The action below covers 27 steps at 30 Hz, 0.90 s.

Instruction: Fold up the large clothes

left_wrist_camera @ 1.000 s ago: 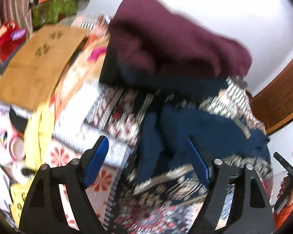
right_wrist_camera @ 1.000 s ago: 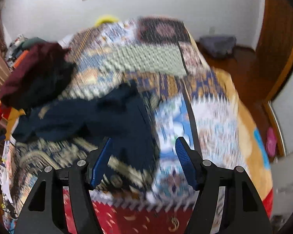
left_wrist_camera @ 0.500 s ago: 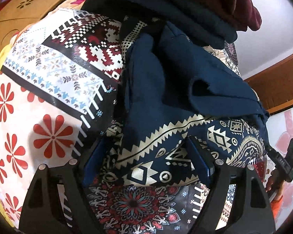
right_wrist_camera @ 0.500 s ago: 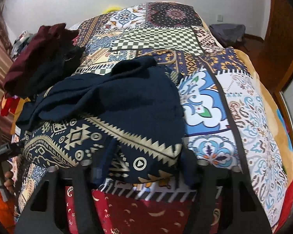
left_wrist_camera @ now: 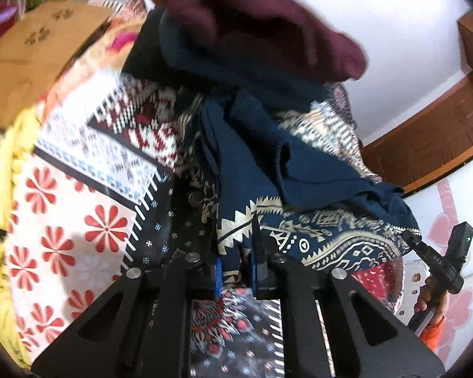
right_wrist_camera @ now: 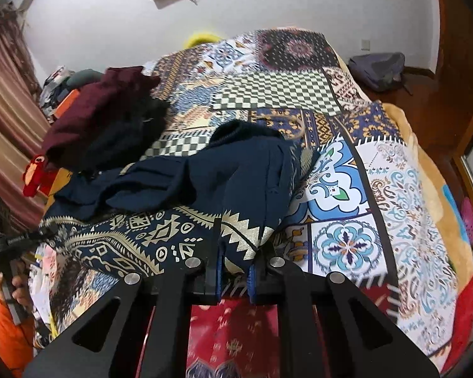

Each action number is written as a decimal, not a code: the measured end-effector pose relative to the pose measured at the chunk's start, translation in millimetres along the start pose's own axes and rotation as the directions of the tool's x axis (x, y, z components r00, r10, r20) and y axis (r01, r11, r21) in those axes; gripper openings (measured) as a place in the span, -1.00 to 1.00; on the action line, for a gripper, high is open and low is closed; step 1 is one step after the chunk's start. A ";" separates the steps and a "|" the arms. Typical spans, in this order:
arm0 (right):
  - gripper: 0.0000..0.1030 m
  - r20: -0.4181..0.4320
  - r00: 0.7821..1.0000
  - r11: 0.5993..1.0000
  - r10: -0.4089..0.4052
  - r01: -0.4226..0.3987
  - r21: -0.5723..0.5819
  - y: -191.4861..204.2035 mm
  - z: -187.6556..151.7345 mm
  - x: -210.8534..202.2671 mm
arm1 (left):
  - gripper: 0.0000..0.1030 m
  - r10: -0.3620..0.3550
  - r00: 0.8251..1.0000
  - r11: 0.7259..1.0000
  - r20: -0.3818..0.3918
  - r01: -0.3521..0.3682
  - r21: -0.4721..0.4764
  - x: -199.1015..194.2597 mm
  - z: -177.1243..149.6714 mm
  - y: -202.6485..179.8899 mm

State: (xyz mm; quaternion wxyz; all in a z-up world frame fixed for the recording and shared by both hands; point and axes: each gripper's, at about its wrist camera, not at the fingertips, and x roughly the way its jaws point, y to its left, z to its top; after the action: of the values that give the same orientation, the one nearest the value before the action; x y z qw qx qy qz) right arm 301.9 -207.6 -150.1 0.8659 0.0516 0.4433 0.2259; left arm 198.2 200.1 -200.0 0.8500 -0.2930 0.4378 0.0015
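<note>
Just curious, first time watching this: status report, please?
Left gripper and right gripper both shut on navy dress hem. Dress rumpled on bed. Maroon clothes pile beside it.

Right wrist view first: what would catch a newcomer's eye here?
The navy garment with the gold geometric hem sprawls across the near end of the patchwork bedspread, and both the right gripper and the left gripper are shut on that hem. Behind it to the left sits a maroon and dark clothes pile.
</note>
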 end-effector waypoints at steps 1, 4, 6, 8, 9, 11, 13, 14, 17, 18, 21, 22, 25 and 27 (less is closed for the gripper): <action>-0.81 0.002 1.000 1.000 0.003 -0.003 -0.004 -0.5 -2.5 -3.4 | -0.79 -0.001 1.000 1.000 0.011 0.001 0.012 -9.0 2.0 -2.8; -0.81 -0.008 1.000 1.000 0.010 -0.010 -0.002 -3.8 -15.0 -11.4 | -0.80 0.013 1.000 0.999 0.029 -0.014 0.044 -26.9 -6.2 -6.6; -0.81 -0.016 1.000 1.000 0.008 -0.008 -0.005 -6.5 -23.5 -12.6 | -0.83 0.026 0.999 0.998 0.025 -0.027 0.052 -31.7 -13.3 -2.2; -0.81 -0.026 1.000 1.000 0.006 -0.006 -0.001 -9.3 -31.0 -12.8 | -0.85 0.058 0.998 0.997 0.025 -0.059 0.052 -35.4 -24.0 5.5; -0.80 -0.032 0.999 1.000 0.003 -0.003 -0.001 -10.5 -35.9 -12.3 | -0.85 0.064 0.998 0.997 0.022 -0.065 0.042 -33.9 -28.5 9.1; -0.76 -0.035 0.999 1.000 -0.008 0.009 0.008 -13.8 -42.6 -14.3 | -0.85 0.063 0.998 0.998 -0.004 -0.063 0.012 -27.9 -36.2 20.2; -0.66 -0.035 0.998 0.999 -0.045 0.045 -0.004 -14.9 -45.9 -14.8 | -0.82 0.065 0.997 0.998 -0.043 -0.066 -0.015 -24.6 -43.5 34.1; -0.59 -0.028 0.998 0.998 -0.062 0.062 -0.008 -14.4 -47.8 -17.8 | -0.80 0.074 0.995 0.997 -0.063 -0.076 -0.022 -19.4 -47.4 38.3; -0.56 -0.016 0.995 0.995 -0.095 0.095 -0.020 -13.6 -47.7 -28.6 | -0.75 0.151 0.985 0.988 -0.078 -0.152 -0.008 -14.9 -50.9 43.3; -0.56 -0.009 0.994 0.994 -0.109 0.109 -0.023 -14.2 -45.4 -32.6 | -0.75 0.186 0.980 0.983 -0.067 -0.186 0.012 -16.8 -50.3 41.6; -0.55 0.015 0.991 0.991 -0.131 0.132 -0.028 -14.3 -40.4 -42.8 | -0.75 0.281 0.960 0.956 -0.011 -0.279 0.086 -26.7 -44.9 29.8; -0.55 0.025 0.991 0.991 -0.130 0.130 -0.026 -13.9 -35.9 -45.4 | -0.75 0.296 0.955 0.950 0.005 -0.295 0.106 -29.9 -41.5 25.2; -0.55 0.047 0.992 0.993 -0.113 0.115 -0.039 -8.0 -25.0 -46.9 | -0.75 0.263 0.964 0.952 0.046 -0.267 0.147 -36.5 -30.7 9.6; -0.55 0.050 0.994 0.994 -0.095 0.098 -0.048 -3.9 -20.4 -44.3 | -0.75 0.233 0.970 0.953 0.065 -0.241 0.185 -36.6 -24.1 -5.9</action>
State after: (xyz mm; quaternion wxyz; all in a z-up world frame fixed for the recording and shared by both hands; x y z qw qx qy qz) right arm 264.8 -232.7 -130.4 0.8872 0.0137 0.4186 0.1936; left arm 159.3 192.5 -180.5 0.8769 -0.1551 0.4499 0.0677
